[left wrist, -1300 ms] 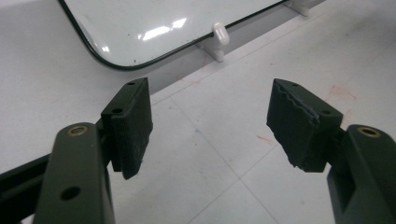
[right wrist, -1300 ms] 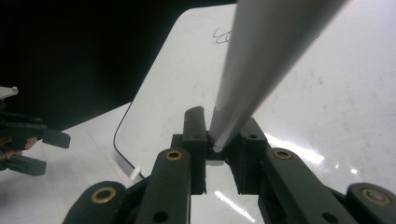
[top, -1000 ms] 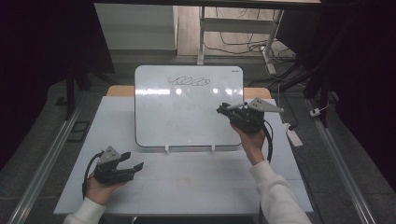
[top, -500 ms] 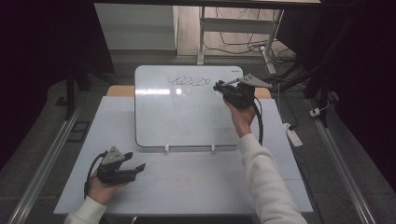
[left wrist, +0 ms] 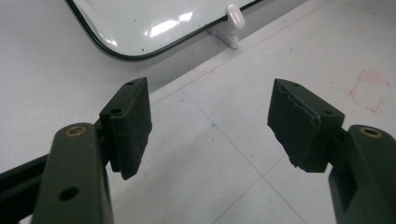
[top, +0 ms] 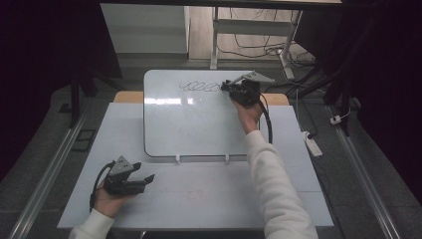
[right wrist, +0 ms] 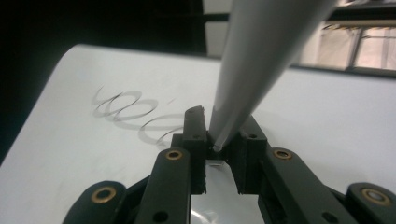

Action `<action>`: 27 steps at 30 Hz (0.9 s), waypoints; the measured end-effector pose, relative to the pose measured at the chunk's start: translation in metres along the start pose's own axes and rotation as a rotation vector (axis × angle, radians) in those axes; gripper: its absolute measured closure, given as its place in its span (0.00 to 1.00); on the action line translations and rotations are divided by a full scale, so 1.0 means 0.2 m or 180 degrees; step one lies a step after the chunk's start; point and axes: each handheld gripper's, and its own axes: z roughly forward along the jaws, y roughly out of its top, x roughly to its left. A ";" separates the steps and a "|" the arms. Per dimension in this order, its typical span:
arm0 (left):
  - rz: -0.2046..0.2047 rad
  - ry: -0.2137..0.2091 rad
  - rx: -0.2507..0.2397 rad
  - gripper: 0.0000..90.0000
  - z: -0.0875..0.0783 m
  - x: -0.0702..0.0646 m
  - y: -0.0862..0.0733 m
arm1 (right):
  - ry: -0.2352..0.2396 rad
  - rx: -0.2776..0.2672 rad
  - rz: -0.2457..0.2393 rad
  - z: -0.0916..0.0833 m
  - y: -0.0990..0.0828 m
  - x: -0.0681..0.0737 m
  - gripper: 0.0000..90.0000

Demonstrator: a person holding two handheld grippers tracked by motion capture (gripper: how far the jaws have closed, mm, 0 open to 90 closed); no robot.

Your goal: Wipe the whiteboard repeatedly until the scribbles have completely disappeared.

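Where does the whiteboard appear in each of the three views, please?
High view: the whiteboard lies at the centre, far half of the table.
Left gripper view: its rounded near corner is at the top, beyond the open jaws.
Right gripper view: its white surface spreads behind the jaws.
Shared landmark: the looped scribble joins the high and right gripper views.

My jaws: black. Whiteboard [top: 194,124]: glossy white, dark rim, dark looped scribbles [top: 200,87] near top. Desk [top: 209,199]: pale grey, faint red marks [left wrist: 369,91].
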 end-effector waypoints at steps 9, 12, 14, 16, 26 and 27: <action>0.0024 0.0001 -0.0005 0.34 0.00 -0.01 0.00 | -0.0137 -0.0079 0.0038 -0.01 0.02 -0.03 0.86; 0.0026 0.0000 0.0008 0.34 0.00 -0.01 0.00 | 0.0035 0.0090 -0.0268 0.02 0.00 0.05 0.86; 0.0037 0.0003 0.0010 0.34 0.00 -0.01 0.00 | -0.0074 -0.0017 -0.0169 0.01 0.03 0.02 0.86; 0.0039 -0.0002 -0.0006 0.34 0.00 -0.02 0.00 | -0.0188 -0.0118 0.0011 0.00 0.05 -0.03 0.86; 0.0043 -0.0003 0.0004 0.34 0.00 -0.02 0.00 | -0.0095 -0.0077 -0.0020 0.02 0.04 -0.01 0.86; 0.0043 -0.0002 -0.0005 0.34 0.00 -0.02 0.00 | -0.0124 -0.0120 0.0052 0.01 0.04 -0.02 0.86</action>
